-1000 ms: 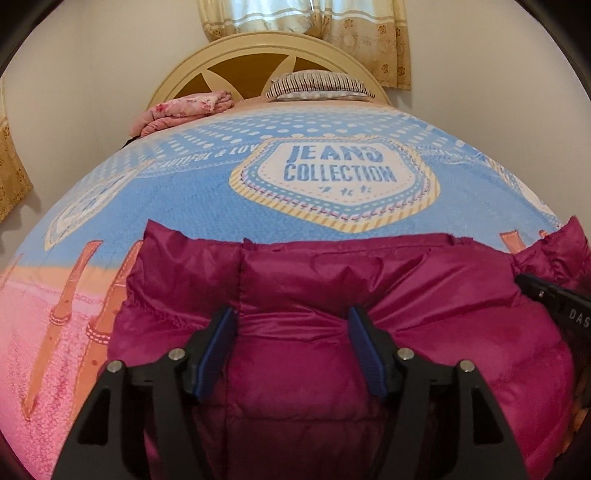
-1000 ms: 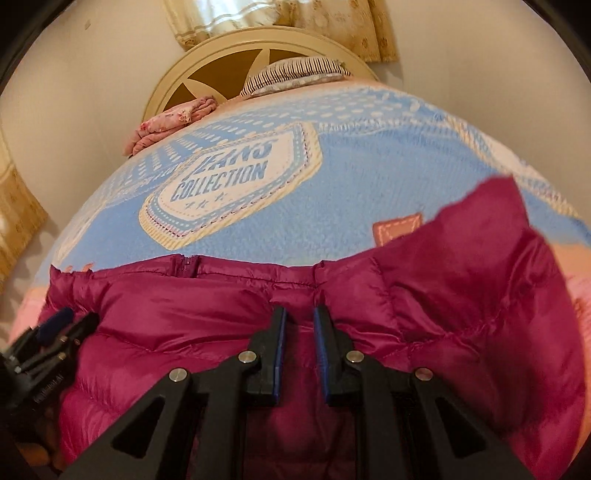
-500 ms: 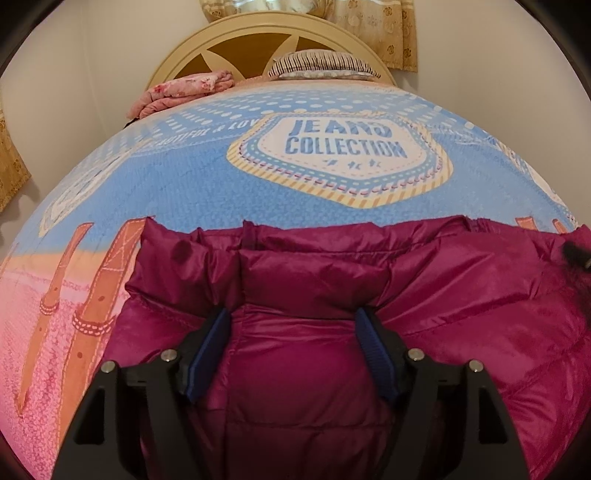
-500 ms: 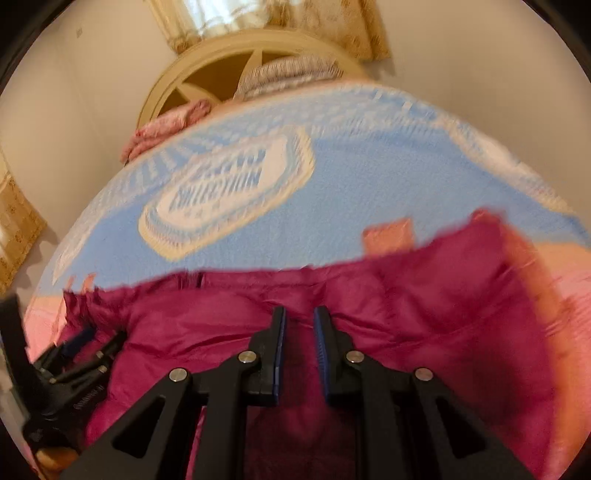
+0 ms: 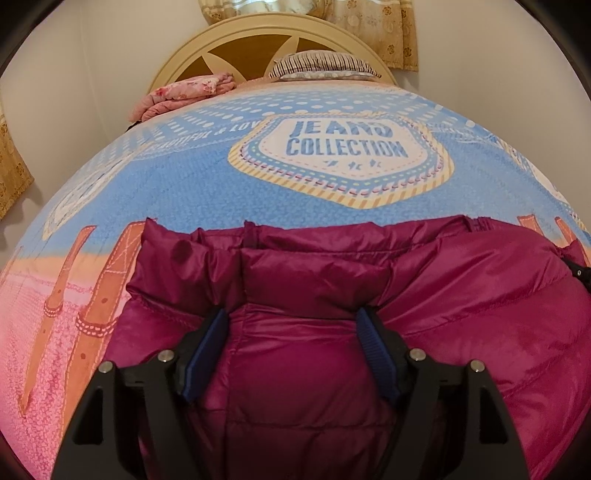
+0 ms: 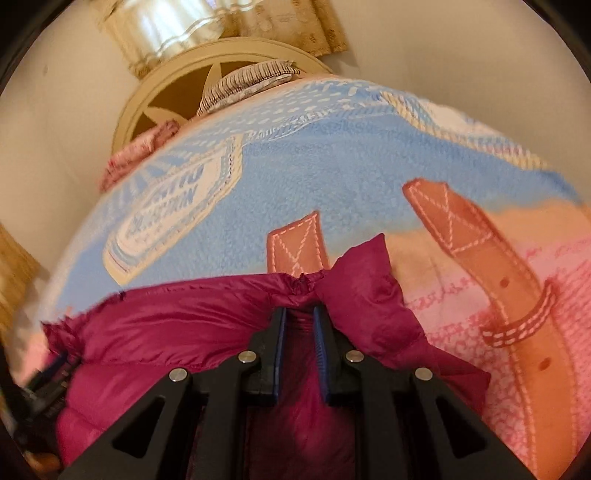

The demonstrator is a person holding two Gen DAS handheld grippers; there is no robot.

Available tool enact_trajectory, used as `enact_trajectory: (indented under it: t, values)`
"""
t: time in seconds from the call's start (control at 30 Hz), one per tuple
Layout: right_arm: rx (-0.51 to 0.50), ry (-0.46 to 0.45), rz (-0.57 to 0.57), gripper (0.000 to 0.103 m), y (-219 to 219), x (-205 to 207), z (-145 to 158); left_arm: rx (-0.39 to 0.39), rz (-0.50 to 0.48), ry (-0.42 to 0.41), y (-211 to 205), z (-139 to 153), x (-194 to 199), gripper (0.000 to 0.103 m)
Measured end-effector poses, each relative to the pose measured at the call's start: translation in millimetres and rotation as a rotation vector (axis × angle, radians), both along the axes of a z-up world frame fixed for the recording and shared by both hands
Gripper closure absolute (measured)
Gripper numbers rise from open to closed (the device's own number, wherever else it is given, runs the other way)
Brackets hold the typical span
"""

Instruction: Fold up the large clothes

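Observation:
A magenta puffer jacket (image 5: 461,295) lies on the bed's printed blanket (image 5: 207,184), near the foot end. My left gripper (image 5: 295,325) is open, its jaws wide apart and pressed down over a padded panel of the jacket. In the right wrist view my right gripper (image 6: 300,317) is shut on a bunched fold of the jacket (image 6: 177,317), with a puffed corner sticking up just right of the fingers. The left gripper shows as a dark blur at that view's lower left edge (image 6: 48,373).
The blue, pink and orange blanket (image 6: 332,177) covers the whole bed. A striped pillow (image 5: 325,66) and a folded pink quilt (image 5: 184,92) lie at the cream headboard (image 5: 229,40). Curtains (image 5: 373,26) hang behind, walls on both sides.
My right gripper has swung to the right with the jacket fold, and the raised right flap has come down. My left gripper has stayed open on the jacket, dipping slightly.

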State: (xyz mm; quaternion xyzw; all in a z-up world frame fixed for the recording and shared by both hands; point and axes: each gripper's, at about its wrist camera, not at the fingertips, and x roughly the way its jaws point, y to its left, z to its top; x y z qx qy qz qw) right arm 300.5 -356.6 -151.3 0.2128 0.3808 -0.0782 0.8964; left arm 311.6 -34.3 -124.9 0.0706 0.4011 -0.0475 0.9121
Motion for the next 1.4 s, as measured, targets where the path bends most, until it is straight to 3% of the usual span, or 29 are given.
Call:
enact_trajectory:
  t: [0.2, 0.27, 0.3, 0.4, 0.53, 0.77, 0.97, 1.13, 1.23, 1.33, 1.4]
  values:
    - [-0.228, 0.101, 0.000, 0.088, 34, 14, 9, 0.001, 0.003, -0.001, 1, -1, 1, 0.026]
    - [-0.346, 0.162, -0.016, 0.088, 48, 18, 20, 0.000, 0.004, 0.000, 2, -1, 1, 0.026]
    - [-0.384, 0.146, -0.034, 0.088, 57, 13, 30, -0.002, 0.004, 0.001, 2, -1, 1, 0.026]
    - [-0.280, 0.028, 0.014, 0.088, 86, -4, 60, -0.007, 0.005, 0.001, 2, -1, 1, 0.026]
    - [-0.113, 0.029, 0.132, 0.088, 134, 6, 59, -0.003, 0.007, 0.000, 2, -1, 1, 0.026]
    - [-0.082, 0.045, 0.145, 0.088, 159, 18, 11, -0.017, 0.009, 0.002, 2, 0, 1, 0.025]
    - [-0.135, 0.052, 0.160, 0.088, 167, 20, 0, -0.014, 0.009, 0.002, 3, 0, 1, 0.025]
    - [-0.110, 0.041, 0.163, 0.089, 162, 21, -2, -0.188, -0.020, 0.043, 31, 14, -12, 0.026]
    - [-0.114, 0.040, 0.163, 0.089, 162, 21, -3, -0.279, 0.007, -0.002, 64, 34, -43, 0.025]
    - [-0.112, 0.039, 0.163, 0.089, 162, 21, -2, -0.388, 0.050, -0.030, 101, 39, -70, 0.007]
    - [-0.111, 0.038, 0.163, 0.089, 162, 20, -2, -0.434, 0.083, -0.021, 118, 32, -79, 0.006]
